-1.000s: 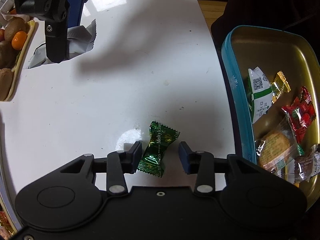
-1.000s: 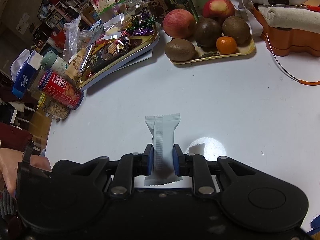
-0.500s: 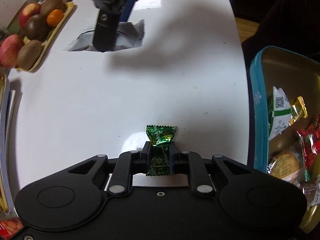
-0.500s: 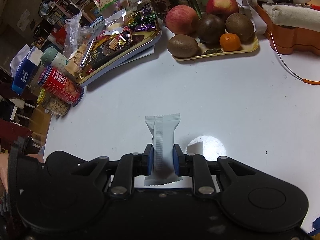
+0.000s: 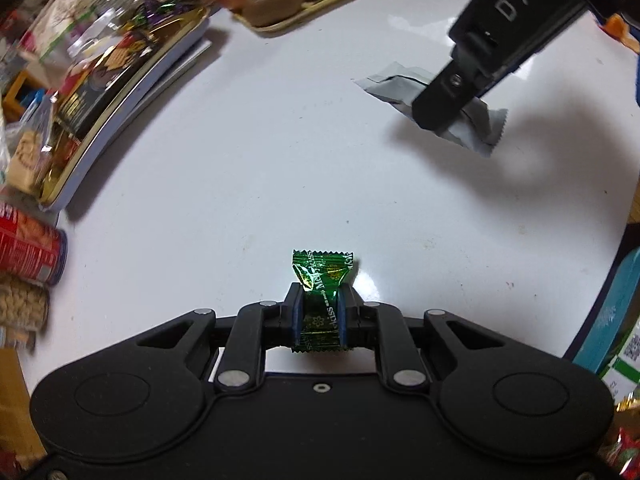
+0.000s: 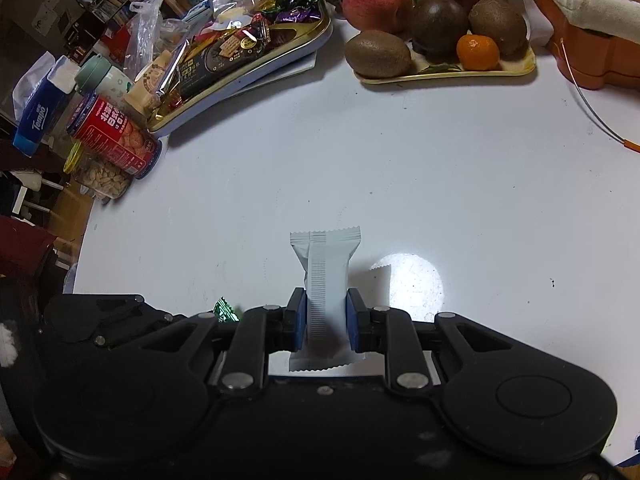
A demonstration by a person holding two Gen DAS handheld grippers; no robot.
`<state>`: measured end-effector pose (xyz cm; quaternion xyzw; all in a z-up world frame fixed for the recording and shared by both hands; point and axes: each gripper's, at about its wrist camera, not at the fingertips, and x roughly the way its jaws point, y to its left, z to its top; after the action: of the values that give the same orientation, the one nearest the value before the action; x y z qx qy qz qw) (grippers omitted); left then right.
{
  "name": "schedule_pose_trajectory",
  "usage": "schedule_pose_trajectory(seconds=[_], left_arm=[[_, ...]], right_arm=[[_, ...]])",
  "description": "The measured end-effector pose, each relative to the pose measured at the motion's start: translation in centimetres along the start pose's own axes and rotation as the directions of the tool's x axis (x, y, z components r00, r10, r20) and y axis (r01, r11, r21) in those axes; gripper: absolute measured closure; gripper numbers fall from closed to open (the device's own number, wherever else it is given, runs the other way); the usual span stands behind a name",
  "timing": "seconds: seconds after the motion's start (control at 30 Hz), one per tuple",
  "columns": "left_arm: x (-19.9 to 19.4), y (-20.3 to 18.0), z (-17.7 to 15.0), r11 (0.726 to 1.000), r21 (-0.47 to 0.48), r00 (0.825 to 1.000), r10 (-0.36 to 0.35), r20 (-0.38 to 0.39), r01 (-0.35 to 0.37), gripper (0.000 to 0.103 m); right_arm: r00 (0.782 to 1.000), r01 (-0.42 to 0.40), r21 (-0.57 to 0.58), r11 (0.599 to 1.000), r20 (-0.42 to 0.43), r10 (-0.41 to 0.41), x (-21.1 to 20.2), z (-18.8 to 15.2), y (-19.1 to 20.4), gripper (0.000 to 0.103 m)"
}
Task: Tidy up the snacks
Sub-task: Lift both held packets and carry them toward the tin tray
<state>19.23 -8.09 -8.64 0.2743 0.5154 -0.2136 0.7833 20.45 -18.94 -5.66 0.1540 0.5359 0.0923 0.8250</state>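
Gripping a green foil candy [image 5: 322, 300] between its closed pads, the left gripper [image 5: 319, 316] has the sweet's crimped end poking out just ahead of its fingertips, over the white table [image 5: 248, 168]. To that tool's right, at the frame edge, sits the teal rim of the snack tin [image 5: 612, 312] with wrapped pieces inside, which looks like the likely place for both held snacks, though that is my guess. Ahead and to the right, the right gripper [image 5: 452, 114] appears from outside, clamped on a grey-white snack pack [image 5: 476, 120]. From its own camera, the right gripper [image 6: 326, 320] shows the same pack [image 6: 325, 280] standing upright between shut pads, close above the table [image 6: 400, 168]; a sliver of the green candy [image 6: 225, 311] peeks past the left tool at lower left. Farther ahead of it lie a gold tray [image 6: 312, 38] heaped with sweets, a red biscuit can [image 6: 114, 136] and a fruit tray [image 6: 516, 68]. So two snacks are in hand and neither is in the tin yet; several are already in it. Only the left view shows the tin; only the right view shows the far clutter sharply.
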Motion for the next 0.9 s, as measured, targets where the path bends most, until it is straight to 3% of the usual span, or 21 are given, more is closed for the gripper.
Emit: schedule_pose_trajectory(seconds=[0.17, 0.33, 0.5, 0.63, 0.9], left_arm=[[0.1, 1.5, 0.0, 0.984, -0.176, 0.999, 0.035, -0.013, -0.036, 0.081], [0.5, 3.1, 0.2, 0.958, -0.282, 0.999, 0.041, -0.033, -0.049, 0.081], [0.6, 4.3, -0.6, 0.918, -0.394, 0.999, 0.036, -0.029, -0.045, 0.081], [0.4, 4.9, -1.1, 0.889, -0.456, 0.999, 0.041, -0.024, -0.047, 0.081], [-0.8, 4.5, -2.0, 0.855, -0.517, 0.999, 0.044, -0.014, -0.045, 0.081]], right_arm=[[1.0, 0.009, -0.024, 1.0, -0.024, -0.01, 0.7, -0.5, 0.6, 0.08], [0.999, 0.023, -0.038, 0.999, -0.038, -0.025, 1.3, -0.9, 0.8, 0.08], [0.998, 0.03, -0.045, 0.999, -0.048, -0.032, 1.7, -0.8, 1.0, 0.08], [0.998, 0.03, -0.055, 0.998, -0.058, -0.034, 2.0, -0.8, 1.3, 0.08], [0.996, 0.028, -0.082, 0.996, -0.079, -0.034, 3.0, -0.8, 2.1, 0.08]])
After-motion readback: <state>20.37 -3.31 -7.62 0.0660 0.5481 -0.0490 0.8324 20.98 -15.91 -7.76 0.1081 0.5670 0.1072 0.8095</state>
